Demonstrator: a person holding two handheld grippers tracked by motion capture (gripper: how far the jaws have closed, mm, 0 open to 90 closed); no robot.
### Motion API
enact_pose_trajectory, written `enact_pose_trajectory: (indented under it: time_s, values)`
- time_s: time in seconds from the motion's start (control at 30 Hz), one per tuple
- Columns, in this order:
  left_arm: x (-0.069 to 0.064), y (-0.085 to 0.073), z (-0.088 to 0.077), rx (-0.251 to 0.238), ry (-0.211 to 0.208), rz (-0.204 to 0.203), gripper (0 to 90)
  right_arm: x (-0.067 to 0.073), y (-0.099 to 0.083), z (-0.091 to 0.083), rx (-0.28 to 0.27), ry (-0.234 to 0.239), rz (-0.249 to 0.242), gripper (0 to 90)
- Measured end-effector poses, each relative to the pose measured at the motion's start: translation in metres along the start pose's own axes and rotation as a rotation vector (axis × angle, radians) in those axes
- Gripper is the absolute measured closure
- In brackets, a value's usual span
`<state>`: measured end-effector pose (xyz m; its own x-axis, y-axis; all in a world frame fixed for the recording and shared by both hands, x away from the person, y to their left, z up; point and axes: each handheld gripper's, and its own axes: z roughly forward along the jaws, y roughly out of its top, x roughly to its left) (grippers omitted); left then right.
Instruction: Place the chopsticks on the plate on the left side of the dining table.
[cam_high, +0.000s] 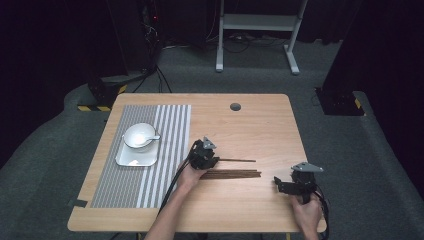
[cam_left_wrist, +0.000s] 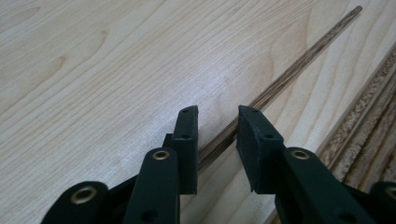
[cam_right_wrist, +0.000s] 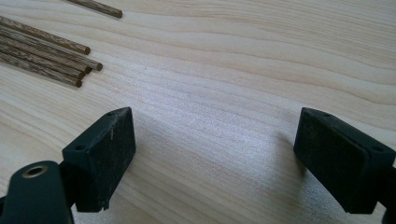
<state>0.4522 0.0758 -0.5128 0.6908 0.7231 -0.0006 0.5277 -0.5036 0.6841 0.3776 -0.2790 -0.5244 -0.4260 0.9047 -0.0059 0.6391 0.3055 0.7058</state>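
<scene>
Left gripper (cam_left_wrist: 217, 135) straddling a single wooden chopstick (cam_left_wrist: 285, 79) that lies alone on the table (cam_high: 260, 125), its jaws narrowed to a small gap with the stick between them; whether the pads already press on it cannot be told from the left gripper view, and a sliver of space seems to remain on each side. In the high view this chopstick (cam_high: 240, 160) points toward 3 o'clock from the left gripper (cam_high: 212, 156), just beyond the bundle of chopsticks (cam_high: 232, 174). A sound grasp would, in all likelihood, close squarely across the shaft near its thick end, keep the pads level with the tabletop, and lift straight up so the tip does not drag into the bundle. Right gripper (cam_high: 278, 185), jaws spread wide over bare wood, rests at 4 o'clock, near the table's front edge. Open room lies toward 12 and 2 o'clock. At 9 o'clock the striped placemat (cam_high: 170, 150) carries a white tray (cam_high: 135, 159) and a bowl (cam_high: 139, 135).
</scene>
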Motion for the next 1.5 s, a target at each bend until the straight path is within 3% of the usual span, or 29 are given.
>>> enact_pose_trajectory:
  time_s: [0.63,0.9,1.1,1.5]
  values:
    - [0.009,0.008,0.006,0.015,0.019,0.0,78.2,0.0,0.0,0.0,0.0,0.0,0.0,12.5]
    - [0.017,0.013,0.008,0.036,0.002,0.021,79.2,0.0,0.0,0.0,0.0,0.001,0.0,12.5]
    - [0.022,0.013,0.008,0.036,-0.011,0.022,83.4,0.0,0.0,0.0,0.0,0.0,0.0,12.5]
    - [0.028,0.012,0.009,0.025,-0.017,0.025,83.7,0.0,0.0,0.0,0.0,0.0,0.0,12.5]
